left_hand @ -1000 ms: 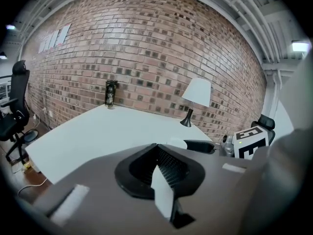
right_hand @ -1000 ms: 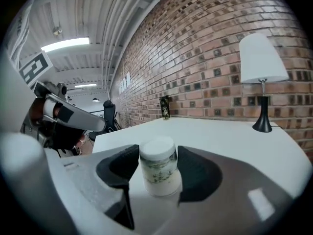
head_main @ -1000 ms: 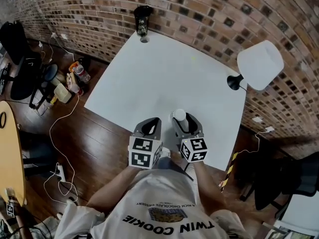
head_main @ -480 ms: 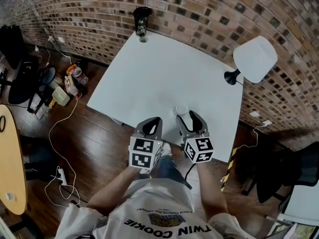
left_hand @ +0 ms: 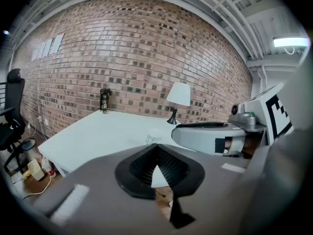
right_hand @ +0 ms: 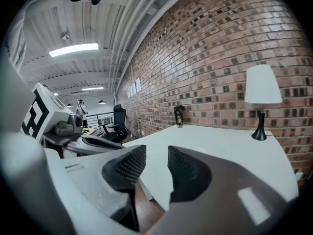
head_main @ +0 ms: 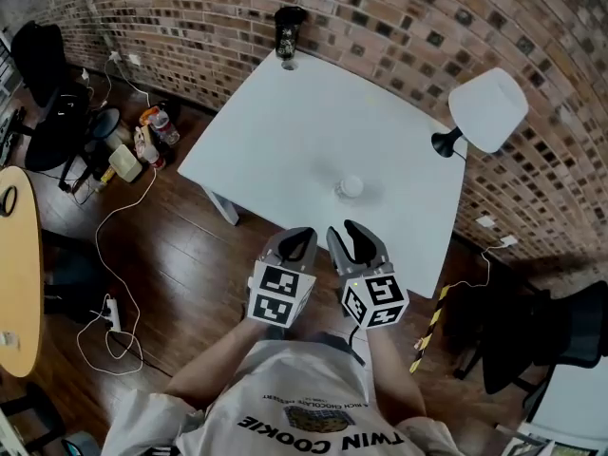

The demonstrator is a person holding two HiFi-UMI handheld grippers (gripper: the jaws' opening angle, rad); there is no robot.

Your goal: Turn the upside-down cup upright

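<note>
Resting untouched, cup [head_main: 350, 187] — shirt [head_main: 318, 388] reads TWIN COOKIE.

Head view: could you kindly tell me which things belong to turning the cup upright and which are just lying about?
Job in hand:
cup; white table under it; right gripper, fingers just closing, nothing between them.

Lying about:
lamp; dark tumbler at the table's far corner; bottles on the floor; black chair.
</note>
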